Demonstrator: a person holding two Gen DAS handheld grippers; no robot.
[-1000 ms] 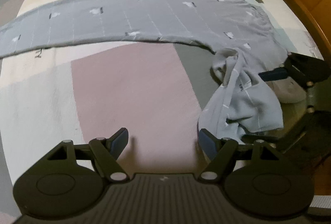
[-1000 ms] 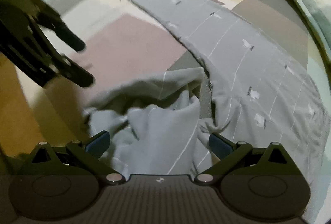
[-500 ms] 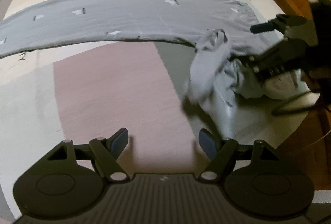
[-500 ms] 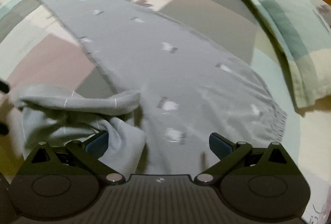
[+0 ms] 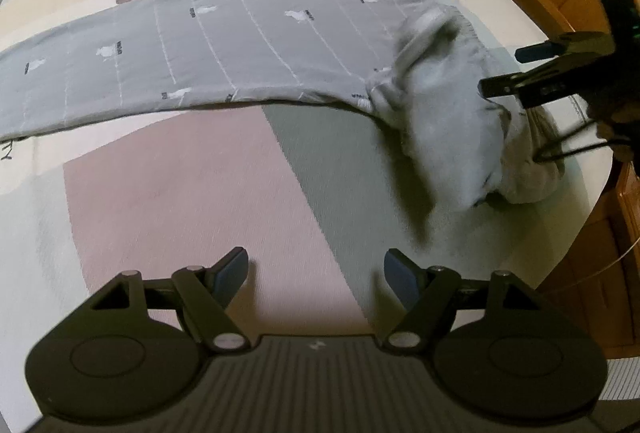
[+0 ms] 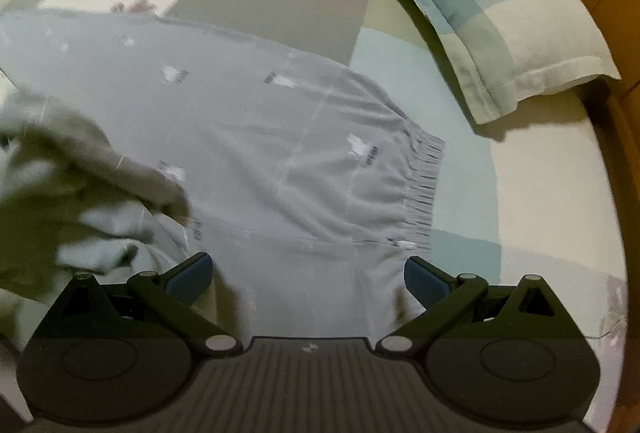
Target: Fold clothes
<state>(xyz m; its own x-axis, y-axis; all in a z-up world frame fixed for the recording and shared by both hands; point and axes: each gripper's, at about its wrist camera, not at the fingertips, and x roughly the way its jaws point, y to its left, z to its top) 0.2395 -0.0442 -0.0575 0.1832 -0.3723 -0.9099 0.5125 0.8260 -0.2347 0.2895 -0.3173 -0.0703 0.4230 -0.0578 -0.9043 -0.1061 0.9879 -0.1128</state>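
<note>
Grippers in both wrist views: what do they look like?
The left gripper and the right gripper look alike: black linkage arms with silver pivot pins, round black side housings, a ribbed dark grey body with a small white mark, and blue fingertip pads. No sleeves show.

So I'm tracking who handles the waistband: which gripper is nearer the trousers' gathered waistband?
Right. The right gripper hangs open just above the waistband; the left gripper is open over bare bedsheet, well short of it.

the bunched leg [image 5: 452, 137] is motion-blurred in both views; trousers [image 5: 200, 49] run off the left edge; the right gripper [image 5: 516, 69] is partly cut off.
</note>
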